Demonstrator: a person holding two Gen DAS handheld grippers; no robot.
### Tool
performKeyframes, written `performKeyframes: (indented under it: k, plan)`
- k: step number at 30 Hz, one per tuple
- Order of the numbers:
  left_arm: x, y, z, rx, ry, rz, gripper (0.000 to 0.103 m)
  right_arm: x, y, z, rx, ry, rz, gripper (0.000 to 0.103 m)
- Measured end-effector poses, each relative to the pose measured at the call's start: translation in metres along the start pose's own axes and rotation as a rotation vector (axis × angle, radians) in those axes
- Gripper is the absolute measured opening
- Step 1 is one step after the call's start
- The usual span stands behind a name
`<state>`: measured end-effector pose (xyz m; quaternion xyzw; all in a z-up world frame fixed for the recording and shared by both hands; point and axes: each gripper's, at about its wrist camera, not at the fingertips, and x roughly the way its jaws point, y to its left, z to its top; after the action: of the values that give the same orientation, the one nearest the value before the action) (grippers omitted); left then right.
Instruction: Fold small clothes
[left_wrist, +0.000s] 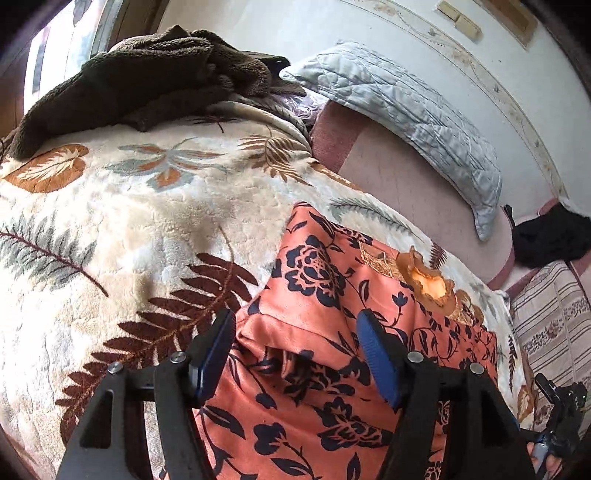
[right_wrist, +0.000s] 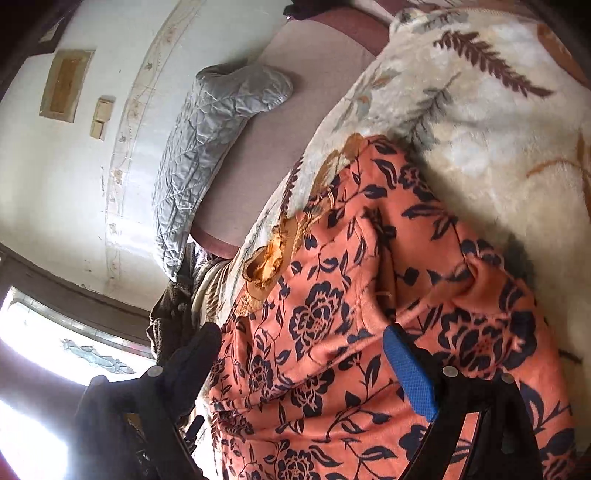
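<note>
A salmon-orange garment (left_wrist: 317, 295) with a dark blue flower print and a gold embroidered neckline (left_wrist: 428, 280) lies on a cream fleece blanket (left_wrist: 147, 221) with a leaf pattern. My left gripper (left_wrist: 297, 332) stands open just above the garment's near folded edge, its blue pads on either side of a raised crease and not pressing on it. In the right wrist view the same garment (right_wrist: 332, 295) fills the middle. My right gripper (right_wrist: 303, 354) hovers over it, wide open, with nothing pinched between its fingers.
A dark brown fleece garment (left_wrist: 147, 81) lies heaped at the blanket's far left. A grey quilted pillow (left_wrist: 406, 122) leans on the white wall above a pink sheet (left_wrist: 406, 184). A black cloth (left_wrist: 550, 236) lies at the right. A bright window (right_wrist: 55, 350) shows lower left.
</note>
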<state>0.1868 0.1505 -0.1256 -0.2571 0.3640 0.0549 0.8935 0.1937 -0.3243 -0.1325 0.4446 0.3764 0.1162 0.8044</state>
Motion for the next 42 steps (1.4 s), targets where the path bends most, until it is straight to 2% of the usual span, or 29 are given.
performKeyframes:
  k: [3,4,6,8,9,10,11,13,15,17,20,21,22,24,26,27,28,29,30,31,32,34,35,37,38,39,40,42]
  plan:
    - [-0.001,0.005,0.004,-0.034,0.006,-0.033,0.069,0.018,0.002,0.008,0.063,0.056,-0.093,0.090]
    - [-0.001,0.007,0.006,-0.042,0.005,-0.038,0.069,0.024,0.003,0.008,0.044,0.062,-0.143,0.089]
    - [-0.003,0.008,0.008,-0.044,0.001,-0.044,0.069,0.027,0.010,0.009,-0.041,0.016,-0.288,0.089]
    - [-0.006,0.010,0.010,-0.049,-0.001,-0.048,0.069,0.034,0.007,0.011,-0.043,0.037,-0.303,0.089]
    - [-0.007,0.011,0.012,-0.056,-0.004,-0.056,0.069,0.041,0.007,0.012,-0.075,0.056,-0.346,0.086]
    - [-0.009,0.013,0.014,-0.063,-0.011,-0.060,0.069,0.045,0.005,0.012,-0.092,0.077,-0.383,0.075]
    - [-0.011,0.016,0.017,-0.072,-0.019,-0.058,0.069,0.052,0.004,0.011,-0.082,0.104,-0.385,0.066]
    - [-0.011,0.022,0.020,-0.099,-0.021,-0.058,0.069,0.059,0.014,0.010,-0.145,0.145,-0.404,0.019]
    - [-0.010,0.025,0.022,-0.108,-0.018,-0.060,0.069,0.063,0.038,0.007,-0.260,0.160,-0.471,0.017]
    - [-0.009,0.026,0.024,-0.103,-0.016,-0.053,0.068,0.055,0.080,0.002,-0.424,0.118,-0.494,0.014]
    - [-0.006,0.024,0.022,-0.095,-0.005,-0.059,0.069,0.025,0.139,-0.012,-0.669,-0.055,-0.507,0.014]
    - [-0.003,0.021,0.022,-0.081,0.002,-0.059,0.069,0.018,0.144,-0.015,-0.714,-0.096,-0.514,0.014]
    - [0.000,0.017,0.020,-0.066,0.012,-0.058,0.069,0.018,0.139,-0.017,-0.724,-0.100,-0.515,0.017]
    - [0.012,0.007,0.016,-0.034,0.058,-0.064,0.069,0.037,0.093,-0.013,-0.619,-0.023,-0.525,0.021]
    - [0.031,-0.004,0.008,0.015,0.138,-0.037,0.069,0.063,0.036,-0.007,-0.422,0.157,-0.511,0.021]
    - [0.042,-0.008,0.003,0.051,0.187,0.005,0.068,0.063,0.015,-0.005,-0.344,0.172,-0.502,0.023]
    - [0.051,-0.011,-0.001,0.077,0.218,0.051,0.068,0.053,0.007,-0.004,-0.301,0.131,-0.434,0.026]
    - [0.054,-0.013,-0.004,0.098,0.214,0.083,0.068,0.045,0.006,-0.002,-0.273,0.103,-0.414,0.030]
    - [0.053,-0.016,-0.005,0.113,0.201,0.097,0.068,0.037,0.008,0.001,-0.256,0.085,-0.395,0.045]
    - [0.049,-0.019,-0.004,0.116,0.190,0.096,0.068,0.031,0.011,0.004,-0.246,0.074,-0.364,0.070]
    - [0.042,-0.021,-0.002,0.110,0.162,0.077,0.068,0.025,0.015,0.007,-0.244,0.057,-0.337,0.073]
    - [0.030,-0.025,0.001,0.126,0.100,0.054,0.068,0.020,0.025,0.014,-0.258,0.046,-0.324,0.073]
    - [0.032,-0.029,0.000,0.156,0.107,0.069,0.068,0.022,0.025,0.017,-0.252,0.073,-0.309,0.073]
    - [0.050,-0.031,-0.007,0.198,0.198,0.102,0.068,0.037,0.016,0.017,-0.224,0.157,-0.320,0.073]
    - [0.057,-0.031,-0.011,0.214,0.220,0.130,0.068,0.050,0.010,0.017,-0.206,0.204,-0.342,0.070]
    - [0.056,-0.034,-0.013,0.241,0.196,0.151,0.068,0.055,0.007,0.017,-0.202,0.221,-0.348,0.054]
    - [0.054,-0.037,-0.013,0.260,0.186,0.158,0.068,0.058,0.008,0.017,-0.222,0.223,-0.357,0.016]
    - [0.051,-0.036,-0.010,0.249,0.181,0.138,0.068,0.059,0.024,0.018,-0.287,0.224,-0.382,0.014]
